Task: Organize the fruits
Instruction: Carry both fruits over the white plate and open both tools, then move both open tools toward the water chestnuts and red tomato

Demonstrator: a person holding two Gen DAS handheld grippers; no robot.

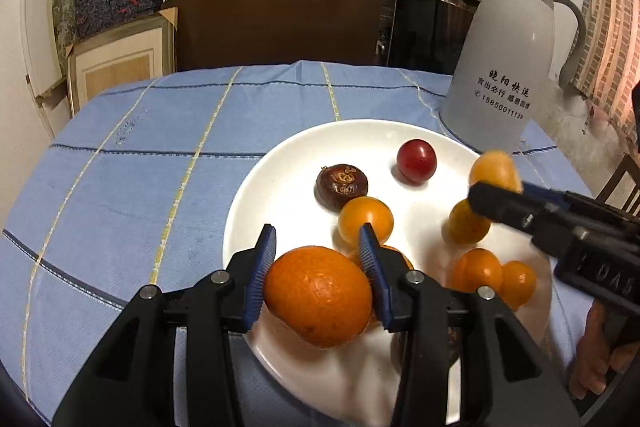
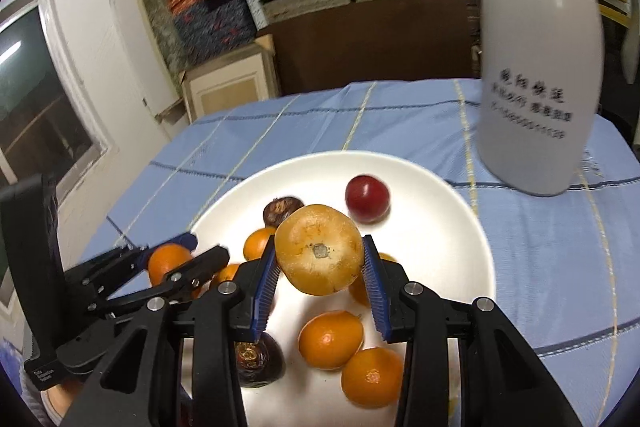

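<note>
A white plate on the blue checked cloth holds several small orange fruits, a red round fruit and a dark brown chestnut-like fruit. My left gripper is shut on a large orange over the plate's near edge. My right gripper is shut on a pale yellow-orange fruit and holds it above the plate. The right gripper shows in the left wrist view at the right. A second dark fruit lies under the right fingers.
A tall white thermos jug stands on the cloth just behind the plate's right side; it also shows in the right wrist view. Shelves of boxes and a framed picture stand behind the table. Bare cloth lies left of the plate.
</note>
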